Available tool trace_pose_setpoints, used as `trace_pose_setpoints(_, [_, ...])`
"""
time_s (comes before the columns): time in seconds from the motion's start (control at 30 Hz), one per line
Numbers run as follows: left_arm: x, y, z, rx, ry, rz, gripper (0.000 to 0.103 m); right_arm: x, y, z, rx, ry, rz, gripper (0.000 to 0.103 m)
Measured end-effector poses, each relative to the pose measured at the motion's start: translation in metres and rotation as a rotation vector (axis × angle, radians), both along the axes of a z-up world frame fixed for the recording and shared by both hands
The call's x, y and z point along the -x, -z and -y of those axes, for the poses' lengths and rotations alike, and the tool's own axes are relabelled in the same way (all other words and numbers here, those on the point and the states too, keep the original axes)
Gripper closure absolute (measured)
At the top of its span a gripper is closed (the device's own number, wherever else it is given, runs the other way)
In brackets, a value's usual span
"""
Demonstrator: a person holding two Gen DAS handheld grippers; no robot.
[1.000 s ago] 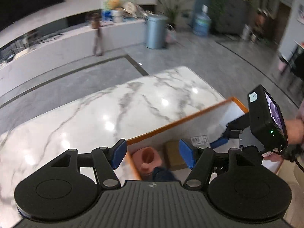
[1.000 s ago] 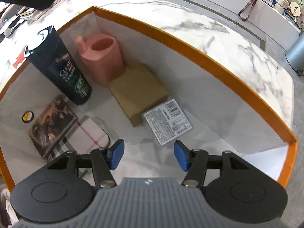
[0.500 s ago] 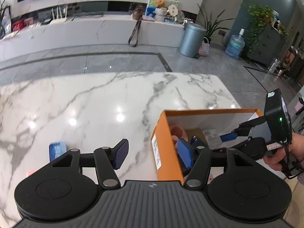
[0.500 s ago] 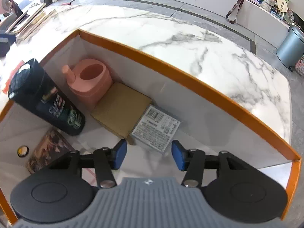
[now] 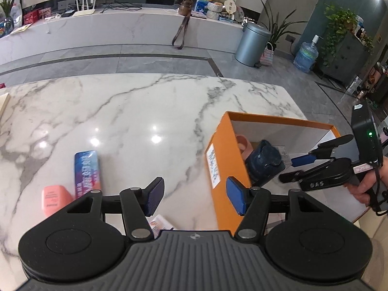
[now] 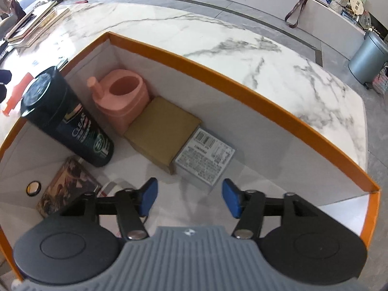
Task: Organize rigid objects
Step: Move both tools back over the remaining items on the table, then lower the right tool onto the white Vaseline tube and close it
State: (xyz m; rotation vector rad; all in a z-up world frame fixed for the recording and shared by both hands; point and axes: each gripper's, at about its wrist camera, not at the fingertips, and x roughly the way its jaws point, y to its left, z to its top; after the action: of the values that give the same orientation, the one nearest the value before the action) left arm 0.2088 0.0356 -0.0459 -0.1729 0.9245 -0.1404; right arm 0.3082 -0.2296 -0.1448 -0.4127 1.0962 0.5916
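An orange box [image 5: 213,160] [image 6: 242,84] with white inner walls stands on the marble table. Inside are a dark shampoo bottle [image 6: 70,123] [image 5: 264,162], a pink cup [image 6: 121,97], a brown carton [image 6: 162,133], a small labelled box [image 6: 206,160] and a flat picture card [image 6: 65,186]. My right gripper [image 6: 189,197] hangs inside the box over its floor, its jaws closing with nothing between them. My left gripper [image 5: 195,197] is open and empty above the table, left of the box wall. A blue patterned packet [image 5: 86,172] and a pink bottle [image 5: 54,198] lie on the table.
A small printed packet [image 5: 161,223] peeks out under my left gripper. Books [image 6: 31,28] are stacked at the table's far left corner. An orange item [image 6: 17,94] lies outside the box. A hand [image 5: 371,184] holds the right gripper. The floor, a bin [image 5: 252,46] and a counter lie beyond.
My left gripper swung left off the box and rolled; the packet and pink bottle came into view. The right gripper's jaws narrowed and the labelled box now sits closer in front.
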Motion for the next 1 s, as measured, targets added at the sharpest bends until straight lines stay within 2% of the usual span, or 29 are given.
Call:
trace_pose_setpoints(0.1, [0.006, 0.000, -0.006, 0.001, -0.020, -0.006, 0.033, 0.004, -0.002, 0.005, 0.006, 0.027, 0.007, 0.068])
trace_pose_setpoints(0.23, [0.015, -0.003, -0.012, -0.004, -0.026, -0.001, 0.033, 0.001, 0.000, 0.004, 0.007, 0.070, 0.038, 0.075])
trace_pose_setpoints(0.6, [0.035, -0.012, -0.030, -0.012, -0.050, 0.002, 0.037, 0.004, 0.004, 0.004, -0.010, 0.156, 0.052, 0.076])
trace_pose_setpoints(0.73, [0.047, -0.019, -0.046, -0.001, -0.067, 0.011, 0.037, 0.019, -0.018, 0.007, -0.036, 0.202, 0.087, 0.075])
trace_pose_setpoints(0.87, [0.059, -0.021, -0.061, -0.012, -0.073, -0.001, 0.048, 0.046, -0.052, 0.005, -0.124, 0.244, 0.136, 0.075])
trace_pose_setpoints(1.0, [0.072, -0.021, -0.072, -0.022, -0.057, 0.000, 0.052, 0.076, -0.084, -0.012, -0.234, 0.243, 0.189, 0.075])
